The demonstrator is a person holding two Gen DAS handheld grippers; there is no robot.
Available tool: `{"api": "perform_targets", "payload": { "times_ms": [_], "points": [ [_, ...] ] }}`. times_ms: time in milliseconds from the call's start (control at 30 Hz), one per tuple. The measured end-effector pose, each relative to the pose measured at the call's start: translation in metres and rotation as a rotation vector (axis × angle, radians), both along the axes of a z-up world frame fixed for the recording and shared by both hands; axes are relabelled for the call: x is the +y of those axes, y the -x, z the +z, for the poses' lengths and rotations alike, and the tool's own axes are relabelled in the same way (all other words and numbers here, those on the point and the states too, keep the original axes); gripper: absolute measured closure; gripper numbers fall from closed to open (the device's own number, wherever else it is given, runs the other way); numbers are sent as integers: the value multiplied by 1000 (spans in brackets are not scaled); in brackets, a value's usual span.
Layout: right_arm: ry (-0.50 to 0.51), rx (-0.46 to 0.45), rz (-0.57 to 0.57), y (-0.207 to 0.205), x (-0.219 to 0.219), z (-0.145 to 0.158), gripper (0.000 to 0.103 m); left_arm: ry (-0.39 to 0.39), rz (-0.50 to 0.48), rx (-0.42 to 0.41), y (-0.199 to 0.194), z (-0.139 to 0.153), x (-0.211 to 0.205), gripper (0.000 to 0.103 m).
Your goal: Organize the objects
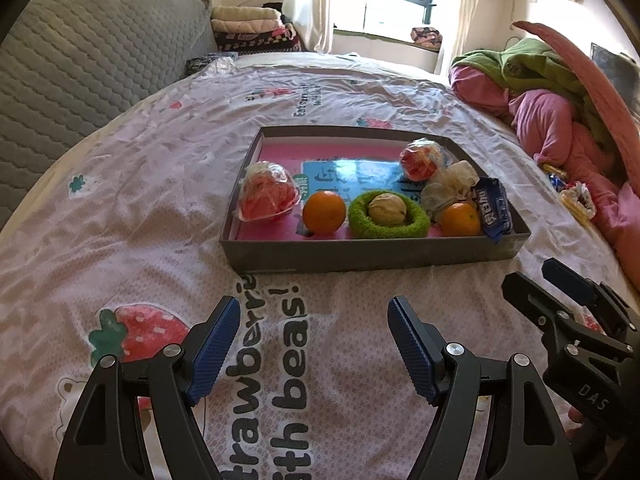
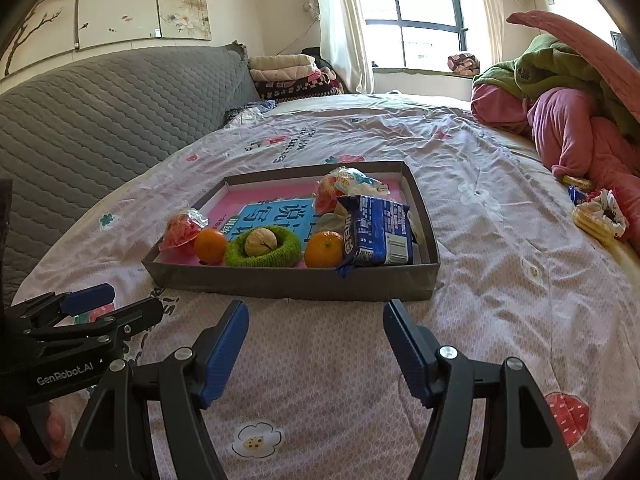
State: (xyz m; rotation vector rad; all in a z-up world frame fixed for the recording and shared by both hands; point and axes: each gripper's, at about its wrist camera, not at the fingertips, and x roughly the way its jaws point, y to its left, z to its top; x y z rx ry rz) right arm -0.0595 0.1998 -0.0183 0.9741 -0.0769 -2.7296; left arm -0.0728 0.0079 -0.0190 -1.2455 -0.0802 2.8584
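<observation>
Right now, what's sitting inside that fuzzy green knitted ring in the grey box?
A wrinkly tan walnut sits inside the fuzzy green knitted ring, in the shallow grey cardboard box. The walnut's underside is hidden by the ring's rim.

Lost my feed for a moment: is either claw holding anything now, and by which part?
Nothing is held. The left claw and right claw both stand open over the bedsheet, short of the tray.

Box (image 1: 372,250) on bed (image 1: 160,208), walnut (image 1: 387,208) in ring (image 1: 389,226) between two oranges (image 1: 324,212), packet (image 1: 493,208) at right
</observation>
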Motion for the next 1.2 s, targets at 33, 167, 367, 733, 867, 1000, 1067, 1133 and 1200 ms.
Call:
{"api": "perform_targets", "payload": {
  "times_ms": [33,167,367,733,867,1000,1067,1133,1200],
  "points": [
    [-1,0,1,-1,0,0,34,1,3,-3,0,-1,-1,26],
    [-4,2,7,-4,-3,-2,34,1,6,-9,-2,-4,-3,26],
    [-10,-5,18,-8,-7,-6,34,10,2,-19,-6,-8,-2,26],
    [-6,22,24,-17,-6,-9,33,20,-10,7,-14,-10,1,26],
    [-8,23,19,-19,-5,-12,33,31,-6,12,-15,-12,2,26],
    [3,32,17,-22,-2,-14,33,39,1,15,-15,-14,2,26],
    [4,34,17,-23,-1,-14,33,35,1,19,-16,-15,1,26],
    [3,35,17,-25,-1,-15,33,31,5,22,-16,-16,1,26],
    [3,37,15,-25,1,-15,33,33,7,20,-17,-18,2,26]
  ]
}}
